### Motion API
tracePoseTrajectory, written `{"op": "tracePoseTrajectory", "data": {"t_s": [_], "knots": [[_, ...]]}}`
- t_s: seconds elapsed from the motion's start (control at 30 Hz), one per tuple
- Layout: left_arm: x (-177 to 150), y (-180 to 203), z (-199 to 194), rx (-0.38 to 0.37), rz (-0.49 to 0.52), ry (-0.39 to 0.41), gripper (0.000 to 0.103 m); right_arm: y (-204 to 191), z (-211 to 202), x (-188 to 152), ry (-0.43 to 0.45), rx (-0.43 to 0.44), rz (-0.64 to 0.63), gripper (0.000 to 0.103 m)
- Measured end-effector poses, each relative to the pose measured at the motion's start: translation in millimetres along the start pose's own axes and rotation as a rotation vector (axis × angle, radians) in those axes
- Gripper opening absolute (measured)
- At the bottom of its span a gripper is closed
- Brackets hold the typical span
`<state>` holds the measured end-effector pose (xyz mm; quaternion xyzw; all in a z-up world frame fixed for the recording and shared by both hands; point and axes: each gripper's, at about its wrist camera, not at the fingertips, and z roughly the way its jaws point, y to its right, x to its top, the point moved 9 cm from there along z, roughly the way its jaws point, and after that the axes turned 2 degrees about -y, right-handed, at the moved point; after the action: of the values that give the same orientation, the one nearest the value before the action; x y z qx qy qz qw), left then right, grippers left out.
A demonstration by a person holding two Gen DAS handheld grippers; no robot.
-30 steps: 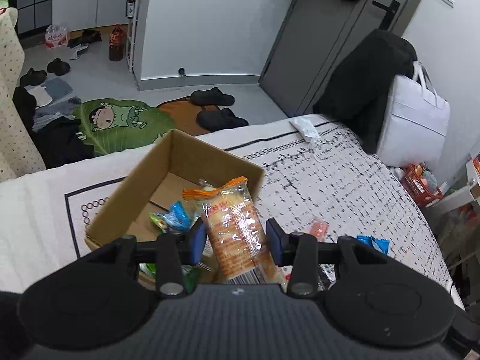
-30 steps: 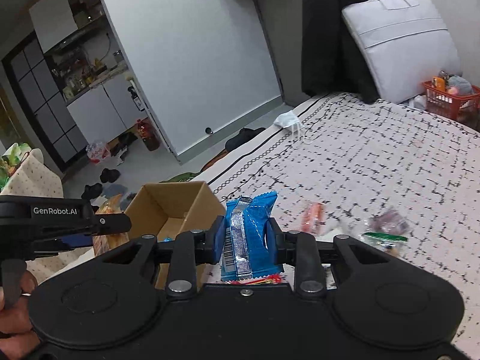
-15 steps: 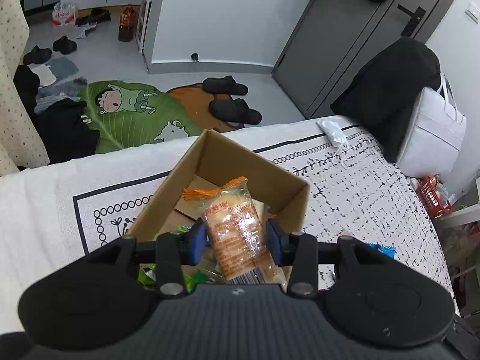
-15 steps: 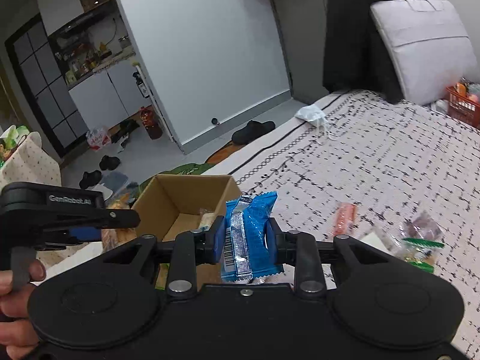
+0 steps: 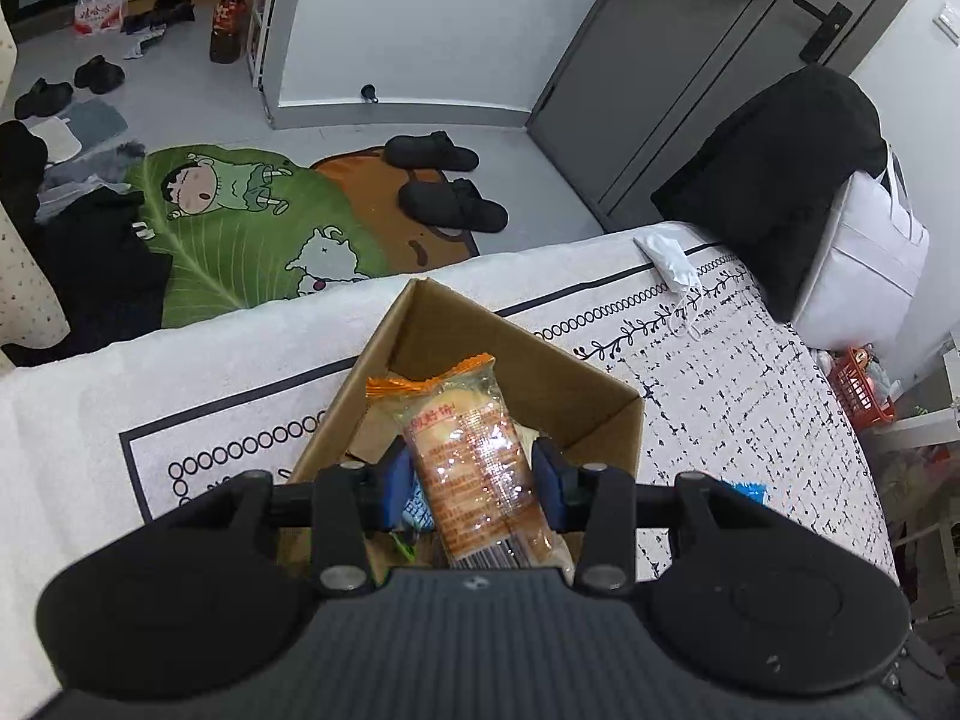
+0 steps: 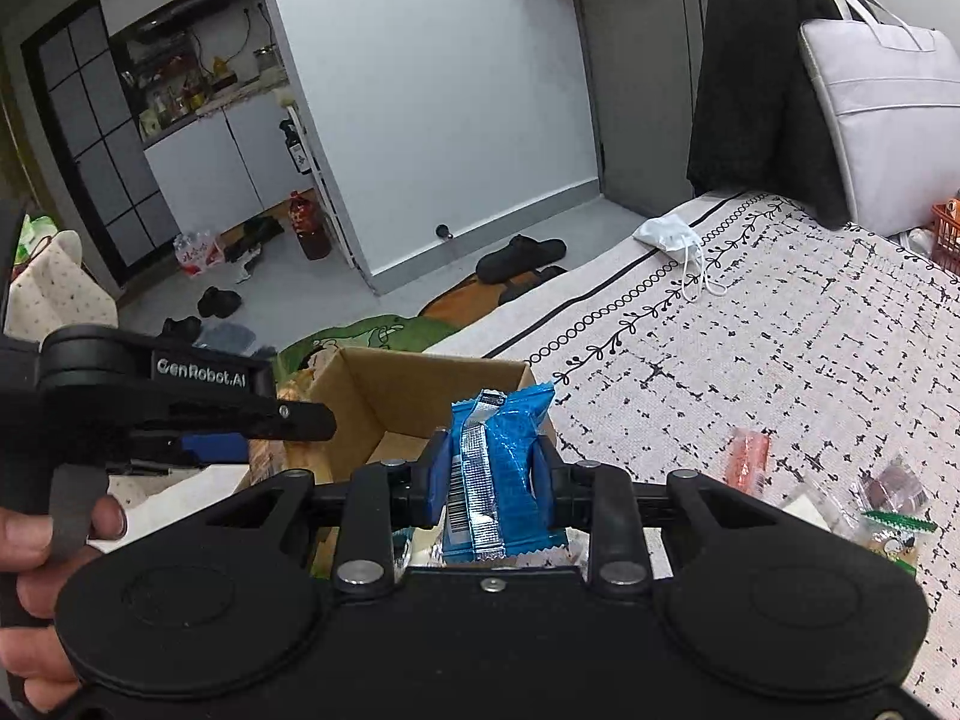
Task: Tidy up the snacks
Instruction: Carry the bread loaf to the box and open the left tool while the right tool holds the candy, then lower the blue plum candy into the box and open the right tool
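Observation:
My left gripper (image 5: 473,477) is shut on an orange-wrapped bread snack (image 5: 468,450), held over the open cardboard box (image 5: 540,360) on the bed. A blue packet and other wrappers lie in the box under it. My right gripper (image 6: 489,480) is shut on a blue snack packet (image 6: 498,456), just right of the box (image 6: 384,384) and near its right wall. The left gripper's body (image 6: 180,396), held by a hand (image 6: 36,552), shows at the left of the right wrist view. Loose snacks (image 6: 888,504) and a pink stick packet (image 6: 747,456) lie on the bedspread to the right.
A face mask (image 6: 672,240) lies near the bed's far edge. A white bag (image 6: 888,120) and black clothing (image 6: 762,72) lean at the bed's far right. Slippers (image 5: 444,180) and a green rug (image 5: 240,228) are on the floor beyond. An orange basket (image 5: 864,384) stands beside the bed.
Both grippers have moved toward the box with their snacks still held. The box now sits closer and more centred under the left gripper; the right gripper has neared its right wall.

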<state>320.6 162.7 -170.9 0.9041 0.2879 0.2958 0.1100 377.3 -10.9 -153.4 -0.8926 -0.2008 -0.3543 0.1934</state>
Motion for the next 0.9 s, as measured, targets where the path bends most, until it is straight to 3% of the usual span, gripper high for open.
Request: {"op": "tracePoseTrajectory", "data": {"t_s": [0.3, 0.47, 0.67, 0.9], "knots": [[14, 8, -2, -0.034, 0.020, 0.003, 0.043, -6, 3, 13, 0.018, -0.007, -0.002, 0.028], [18, 8, -9, -0.057, 0.009, 0.021, 0.049, -8, 3, 13, 0.017, 0.000, -0.007, 0.028], [16, -3, -17, -0.021, -0.008, 0.020, 0.053, -13, -2, 14, 0.037, 0.027, -0.002, 0.031], [15, -12, -29, 0.032, -0.016, 0.035, 0.065, -7, -15, 15, 0.057, 0.026, -0.002, 0.040]]}}
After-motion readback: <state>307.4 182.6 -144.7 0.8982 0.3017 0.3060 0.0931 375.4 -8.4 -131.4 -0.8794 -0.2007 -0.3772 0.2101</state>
